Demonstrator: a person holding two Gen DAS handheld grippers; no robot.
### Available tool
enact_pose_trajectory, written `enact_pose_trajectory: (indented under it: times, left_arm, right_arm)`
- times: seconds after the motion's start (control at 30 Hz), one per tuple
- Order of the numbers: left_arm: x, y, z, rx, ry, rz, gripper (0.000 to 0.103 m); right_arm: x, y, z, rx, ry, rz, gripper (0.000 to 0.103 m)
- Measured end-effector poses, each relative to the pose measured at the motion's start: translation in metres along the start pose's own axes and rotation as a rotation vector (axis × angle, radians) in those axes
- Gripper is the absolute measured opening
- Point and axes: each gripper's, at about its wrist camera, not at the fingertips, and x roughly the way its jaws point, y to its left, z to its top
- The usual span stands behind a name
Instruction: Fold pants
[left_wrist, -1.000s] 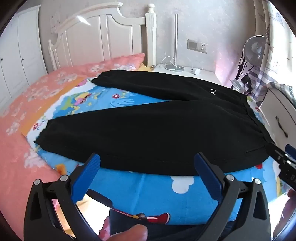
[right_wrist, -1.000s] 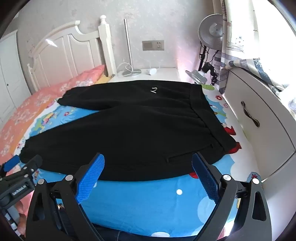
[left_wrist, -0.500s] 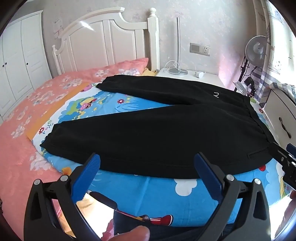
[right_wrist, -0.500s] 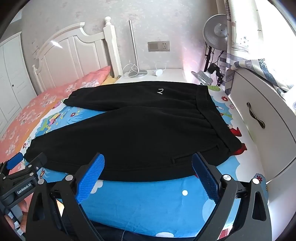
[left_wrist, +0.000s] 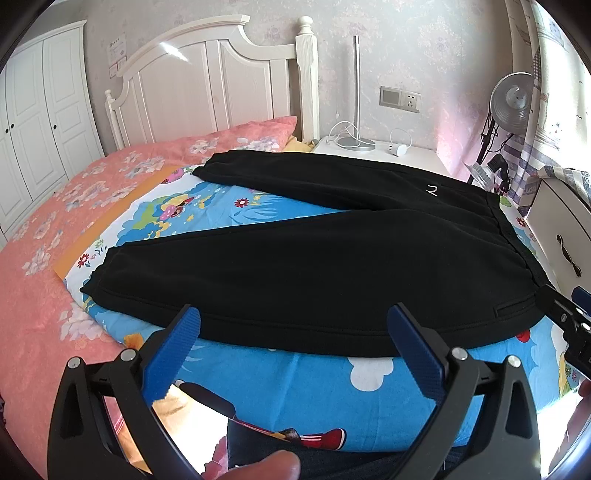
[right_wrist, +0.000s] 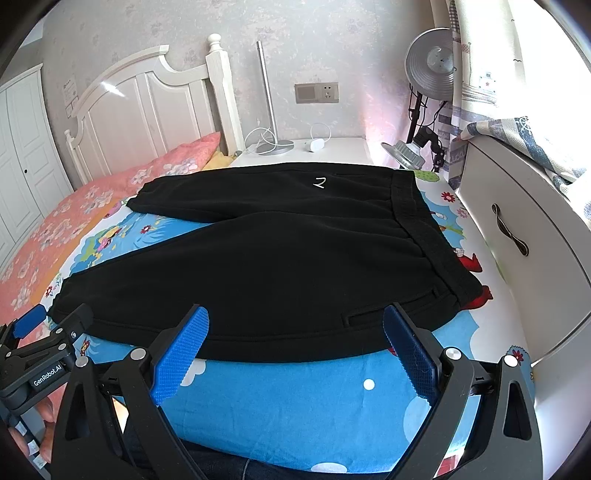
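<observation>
Bedsheet (left_wrist: 303, 384) holds flat black pants (left_wrist: 314, 266); both grippers gape, empty.

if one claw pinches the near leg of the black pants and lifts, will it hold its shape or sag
Probably sag: the black pants lie flat and limp on the cartoon sheet, following its surface. The fabric looks thick and matte, so likely not slippery between the pads. The gathered waistband looks bulkier, so that end may drag behind. Both claws, left and right, are open and apart from it.
</observation>
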Motion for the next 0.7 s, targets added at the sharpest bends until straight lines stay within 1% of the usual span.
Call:
enact_pose_trajectory:
  times: [0.7]
  left_arm:
    - [0.0006,0.0006,-0.0001,-0.002,0.001,-0.001,0.101]
  right_arm:
    - [0.0008,0.0004,0.0002,0.001,0.002,0.002,0.092]
